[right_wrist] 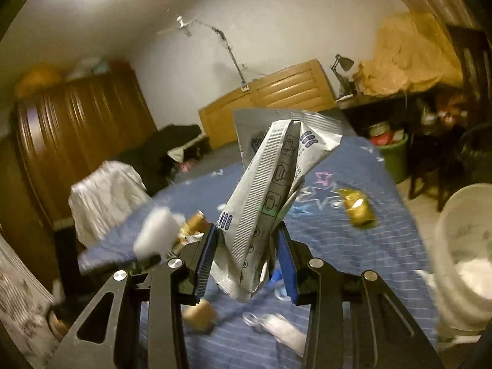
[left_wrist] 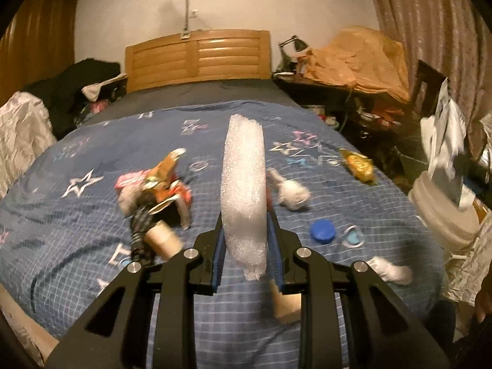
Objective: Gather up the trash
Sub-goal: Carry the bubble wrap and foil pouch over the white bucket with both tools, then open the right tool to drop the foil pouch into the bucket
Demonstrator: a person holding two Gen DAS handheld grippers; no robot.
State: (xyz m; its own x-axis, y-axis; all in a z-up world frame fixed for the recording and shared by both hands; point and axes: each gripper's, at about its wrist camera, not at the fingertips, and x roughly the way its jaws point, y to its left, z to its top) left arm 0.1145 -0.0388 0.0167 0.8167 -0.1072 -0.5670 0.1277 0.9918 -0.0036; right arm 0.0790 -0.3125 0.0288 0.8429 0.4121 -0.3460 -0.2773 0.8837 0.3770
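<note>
Both tongs are loaded: the left gripper [left_wrist: 244, 246] pinches a bubble wrap strip [left_wrist: 243, 190], the right gripper [right_wrist: 246, 264] clamps a silver wrapper [right_wrist: 270, 190]. Each stands long-axis up and away from the fingers. Only the bottom ends are nipped, so either could flop out short of the white bucket [right_wrist: 461, 246] off to the right.

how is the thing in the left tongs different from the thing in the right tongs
The bubble wrap in the left tongs is translucent white and unprinted; the silver wrapper in the right tongs is opaque foil printed with diagrams. The bubble wrap is a smooth, rounded strip; the wrapper is creased and folded. Both stand upright, clamped between blue pads above the bed.
</note>
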